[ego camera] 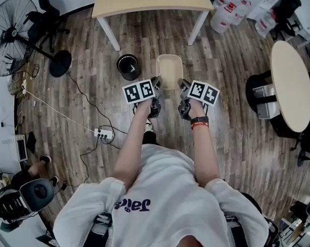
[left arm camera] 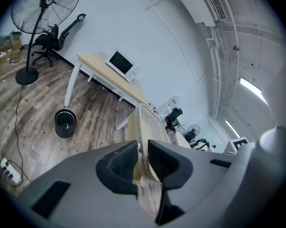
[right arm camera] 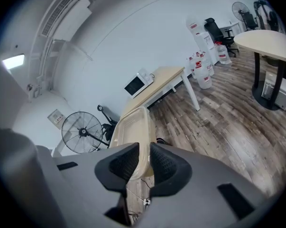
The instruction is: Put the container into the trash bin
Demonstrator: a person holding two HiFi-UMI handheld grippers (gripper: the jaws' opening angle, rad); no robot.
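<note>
L gripper [ego camera: 157, 80] + R gripper [ego camera: 182, 83] on container [ego camera: 169, 66]

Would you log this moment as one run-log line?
left claw: shut on container rim | right claw: shut on opposite rim | trash bin: on floor, beside container | status: container not in bin

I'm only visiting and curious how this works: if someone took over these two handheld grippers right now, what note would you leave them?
Left gripper: shut on one rim of the beige plastic container.
Right gripper: shut on the opposite rim.
Container: held in the air between both grippers, above the wooden floor.
Black trash bin: stands on the floor, just left of the container in the head view.
Done: container lifted and gripped on both sides.
Left: bring it over the bin, then open both grippers.
</note>
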